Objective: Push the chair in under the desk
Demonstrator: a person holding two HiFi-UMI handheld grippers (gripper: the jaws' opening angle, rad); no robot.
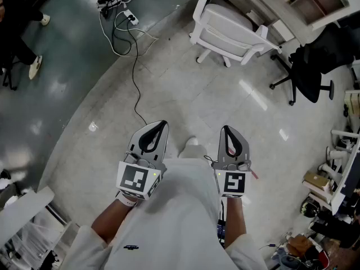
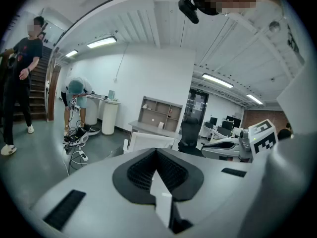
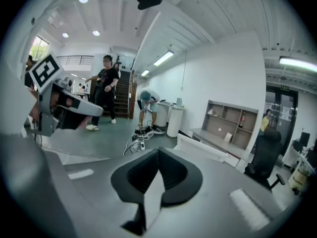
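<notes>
Floor (image 1: 185, 94) lies between us and the chair (image 1: 228, 30), so we've pushed nothing yet. Left gripper (image 1: 161, 127) and right gripper (image 1: 226, 130): jaws closed, empty.

Closed, the left tool (image 1: 162, 124) and right tool (image 1: 226, 128) point toward the white chair (image 1: 228, 30)

A black office chair (image 1: 309, 66) stands at the right. A black cable (image 1: 134, 83) runs across the pale floor (image 1: 185, 100) from a power strip (image 1: 130, 18). One person (image 2: 20, 73) stands by the stairs (image 2: 42, 93); a second person (image 2: 75, 98) bends over tangled cords (image 2: 74, 138).
</notes>
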